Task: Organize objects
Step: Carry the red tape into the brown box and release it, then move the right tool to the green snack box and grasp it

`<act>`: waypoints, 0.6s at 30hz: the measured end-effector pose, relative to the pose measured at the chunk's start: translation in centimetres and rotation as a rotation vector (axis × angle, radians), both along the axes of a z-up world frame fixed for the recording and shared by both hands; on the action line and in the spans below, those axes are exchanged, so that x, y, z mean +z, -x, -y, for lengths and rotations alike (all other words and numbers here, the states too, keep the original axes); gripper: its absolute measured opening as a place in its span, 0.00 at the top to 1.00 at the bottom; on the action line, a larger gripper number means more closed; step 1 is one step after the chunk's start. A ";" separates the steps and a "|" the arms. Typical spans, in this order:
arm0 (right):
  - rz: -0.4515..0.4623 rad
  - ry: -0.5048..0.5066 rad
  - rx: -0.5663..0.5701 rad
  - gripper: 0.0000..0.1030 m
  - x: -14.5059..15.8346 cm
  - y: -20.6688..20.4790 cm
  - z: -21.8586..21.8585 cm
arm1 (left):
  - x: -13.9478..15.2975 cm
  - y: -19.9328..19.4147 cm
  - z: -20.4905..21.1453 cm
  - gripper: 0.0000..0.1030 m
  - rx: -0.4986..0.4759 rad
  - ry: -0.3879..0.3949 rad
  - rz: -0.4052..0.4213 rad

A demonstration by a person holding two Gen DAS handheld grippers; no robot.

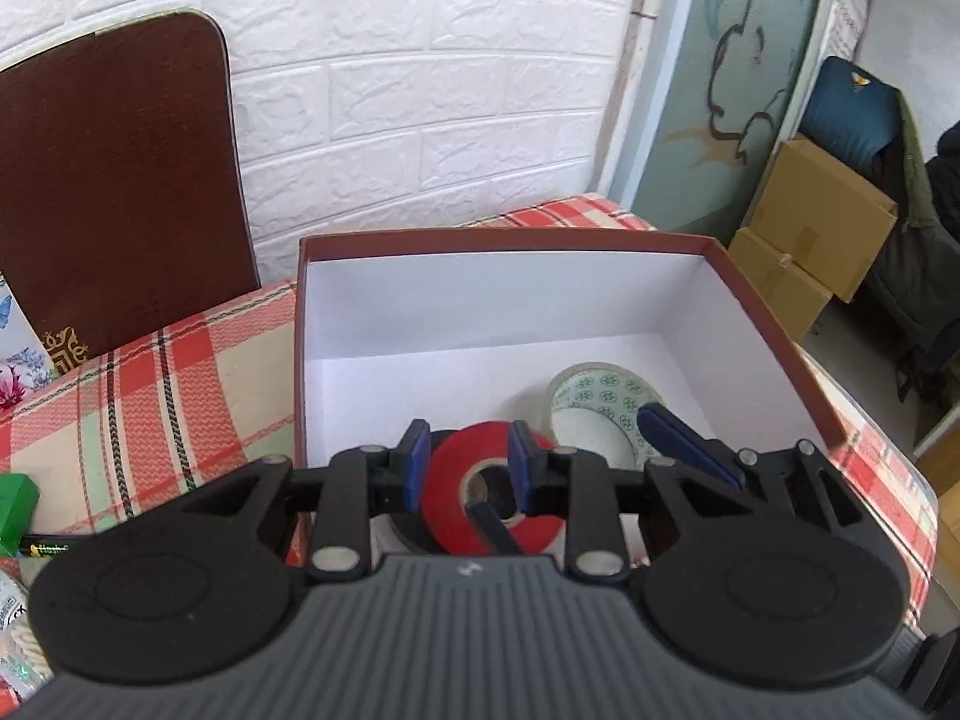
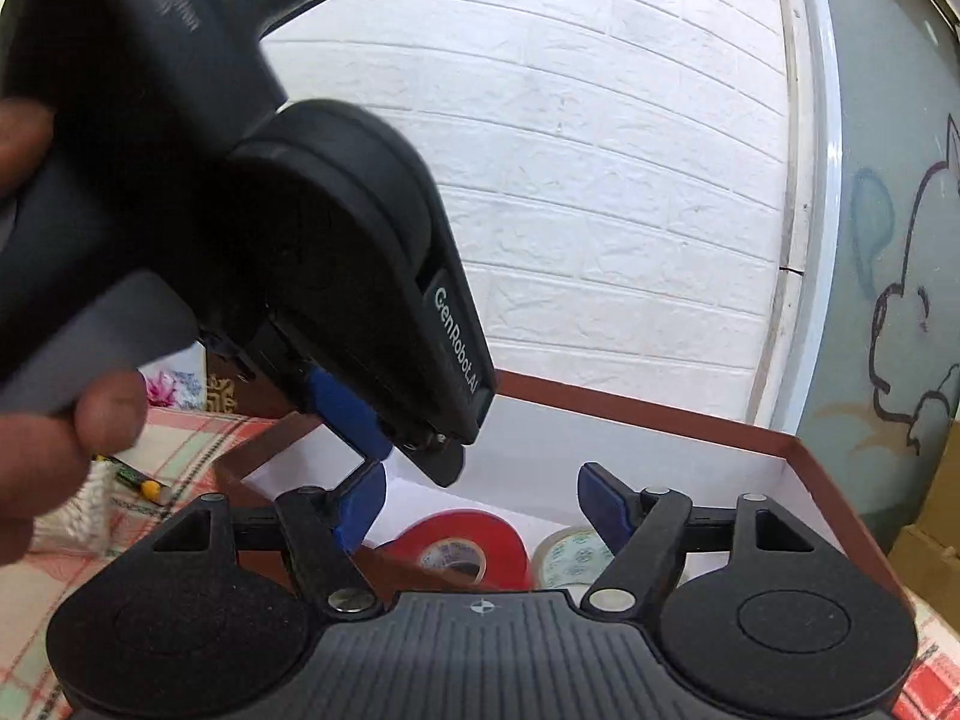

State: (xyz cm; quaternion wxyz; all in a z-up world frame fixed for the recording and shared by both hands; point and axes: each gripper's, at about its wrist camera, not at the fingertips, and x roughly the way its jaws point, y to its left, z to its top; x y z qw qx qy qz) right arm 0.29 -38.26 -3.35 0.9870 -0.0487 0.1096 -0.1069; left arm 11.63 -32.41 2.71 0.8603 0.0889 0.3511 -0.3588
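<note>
inside the box (image 1: 774, 324), near its front wall, a red tape roll (image 1: 480, 480) sits between the 2 blue pads of the left hand-held gripper (image 1: 469, 468). a clear patterned tape roll (image 1: 594, 414) lies just beside it to the right, also on the white box floor. the box stands on a tabletop covered with a red plaid cloth (image 1: 150, 384).

handling, judged: the red roll looks light and stiff, a wound ring with a cardboard core; smooth sides may slip a little, but it is not fragile. best hold is across the flat faces or through the core against the outer wall.

left hand-held gripper: narrow, the pads closed on the roll's thickness, 1 pad at each face. it appears to hold the roll tilted up on edge; whether the roll touches the box floor cannot be told.

right hand-held gripper (image 2: 480, 510): wide apart, nothing between the pads, hovering above the box's near right side, with both rolls visible below it. its left pad lies close to the body of the left one; contact cannot be told.

a battery (image 1: 45, 549) and a green block (image 1: 15, 510) remain outside on the cloth.
</note>
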 end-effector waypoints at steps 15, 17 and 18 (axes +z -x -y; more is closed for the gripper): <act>-0.045 -0.080 0.197 0.27 -2.5 6.5 -9.2 | -3.1 4.2 -19.3 0.61 0.303 0.052 -0.024; -0.099 -0.072 0.267 0.27 -3.3 4.9 -12.0 | -4.4 3.8 -23.5 0.61 0.409 0.034 -0.053; -0.123 -0.070 0.300 0.27 -3.6 4.5 -12.8 | -5.0 3.7 -25.8 0.61 0.463 0.026 -0.067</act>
